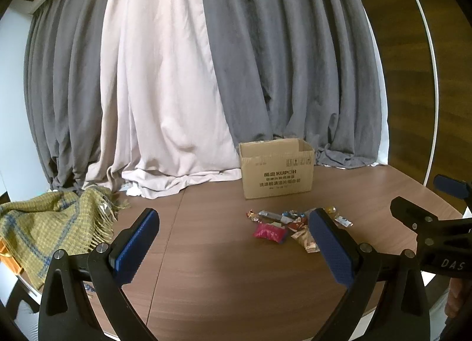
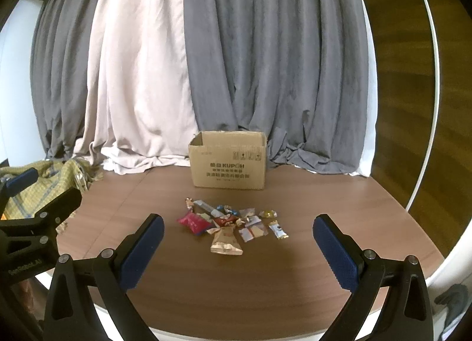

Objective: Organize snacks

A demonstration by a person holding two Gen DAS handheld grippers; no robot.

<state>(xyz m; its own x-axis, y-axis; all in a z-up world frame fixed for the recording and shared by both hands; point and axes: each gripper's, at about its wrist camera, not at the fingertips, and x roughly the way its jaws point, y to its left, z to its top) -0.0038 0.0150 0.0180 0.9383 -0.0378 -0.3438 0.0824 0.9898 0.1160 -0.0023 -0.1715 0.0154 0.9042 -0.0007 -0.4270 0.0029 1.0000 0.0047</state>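
Observation:
Several wrapped snacks lie in a loose pile (image 2: 230, 223) on the brown table, among them a pink packet (image 2: 193, 223) and a beige packet (image 2: 225, 243). The pile also shows in the left wrist view (image 1: 283, 223), partly behind my right finger. An open cardboard box (image 2: 228, 161) stands upright behind the pile, also in the left wrist view (image 1: 275, 168). My right gripper (image 2: 237, 240) is open and empty, hovering in front of the pile. My left gripper (image 1: 234, 237) is open and empty, to the left of the pile.
A yellow-green checked blanket (image 1: 44, 223) lies at the table's left edge. Grey and pale pink curtains (image 2: 206, 60) hang behind the box and rest on the table. The table's curved edge (image 2: 413, 223) runs along the right.

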